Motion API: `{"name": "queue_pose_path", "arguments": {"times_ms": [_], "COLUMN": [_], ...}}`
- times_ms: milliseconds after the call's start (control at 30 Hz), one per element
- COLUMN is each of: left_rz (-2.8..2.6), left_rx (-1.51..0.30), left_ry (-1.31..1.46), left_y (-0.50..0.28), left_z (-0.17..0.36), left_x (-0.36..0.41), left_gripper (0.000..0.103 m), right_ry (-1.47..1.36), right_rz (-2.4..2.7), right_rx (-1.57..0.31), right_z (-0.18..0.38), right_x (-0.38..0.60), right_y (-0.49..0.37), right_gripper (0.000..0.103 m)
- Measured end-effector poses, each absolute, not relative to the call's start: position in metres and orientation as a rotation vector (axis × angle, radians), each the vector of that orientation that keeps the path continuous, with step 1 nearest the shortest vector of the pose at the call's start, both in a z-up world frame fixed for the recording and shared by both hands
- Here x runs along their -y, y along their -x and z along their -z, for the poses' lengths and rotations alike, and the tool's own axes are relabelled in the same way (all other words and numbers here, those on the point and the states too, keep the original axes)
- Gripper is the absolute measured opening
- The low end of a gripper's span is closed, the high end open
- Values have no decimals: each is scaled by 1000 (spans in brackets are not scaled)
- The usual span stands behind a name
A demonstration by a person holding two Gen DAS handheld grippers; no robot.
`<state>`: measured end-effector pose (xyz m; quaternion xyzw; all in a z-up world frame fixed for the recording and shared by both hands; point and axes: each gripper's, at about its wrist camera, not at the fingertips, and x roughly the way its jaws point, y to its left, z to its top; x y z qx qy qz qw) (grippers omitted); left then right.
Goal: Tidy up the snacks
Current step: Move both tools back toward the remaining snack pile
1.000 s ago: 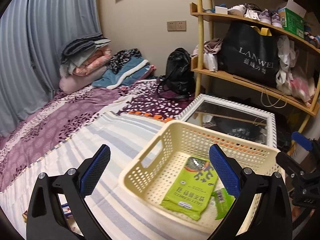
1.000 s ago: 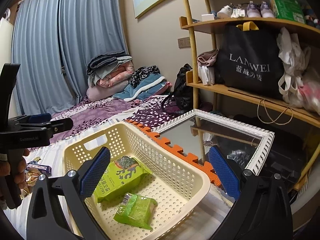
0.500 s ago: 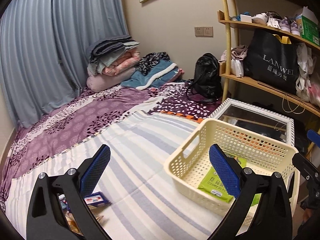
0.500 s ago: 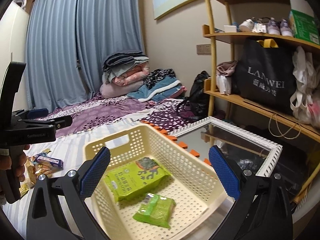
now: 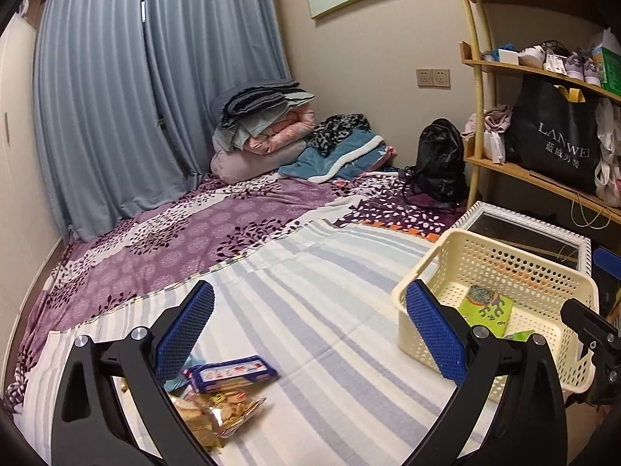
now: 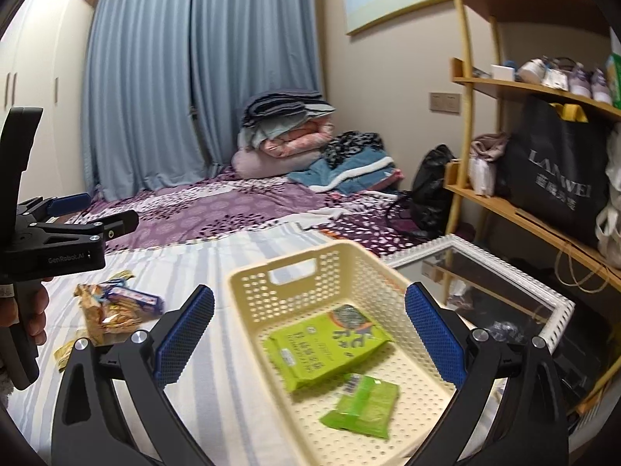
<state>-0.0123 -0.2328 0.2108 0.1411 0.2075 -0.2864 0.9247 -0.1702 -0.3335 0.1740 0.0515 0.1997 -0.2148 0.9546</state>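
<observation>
Cream basket (image 6: 388, 268) with two green packs (image 6: 330, 343) sits under the wide-open right claw (image 6: 309, 334); loose snacks (image 5: 221, 392) lie below the wide-open left claw (image 5: 309, 334).

One basket (image 6: 341, 260) held two green packets (image 6: 330, 343); at least two snack packs (image 5: 229, 372) lay on the sheet.

Perforated plastic basket (image 6: 310, 256), striped cloth sheet (image 5: 318, 310)

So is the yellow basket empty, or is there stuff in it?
Not empty. The basket holds two green snack packs, a big one and a small one, lying flat on its bottom. Much of the floor is still bare.
</observation>
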Motion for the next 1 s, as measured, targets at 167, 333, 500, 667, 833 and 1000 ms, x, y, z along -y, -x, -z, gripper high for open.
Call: {"name": "queue_pose_path", "arguments": {"times_ms": [167,333,500,667,833,1000], "left_rz": [527,483,454,418,375,344], "left_rx": [-445,-476,-496,-516,-543,-565], "left_ry": [-289,-272,-245,-220,-199,-182], "left_y": [8,2,-4,-11,-22,-31], "left_z": [-207,-202,-197,-190,-182,-174], "left_x": [205,181,156,135,117,100], "left_gripper": [100,100,100,100,100,100], "right_ry": [-98,-68,-63,-77,-87,-97], "right_rz": [380,327,271,212,160,127], "right_rx": [-420,-457,-506,-543,-576,-604], "right_z": [-176,-174,-167,-162,-155,-148], "right_x": [313,289,269,252,237,227], "right_y": [155,137,119,102,87,75], "right_gripper": [98,98,98,98,98,98]}}
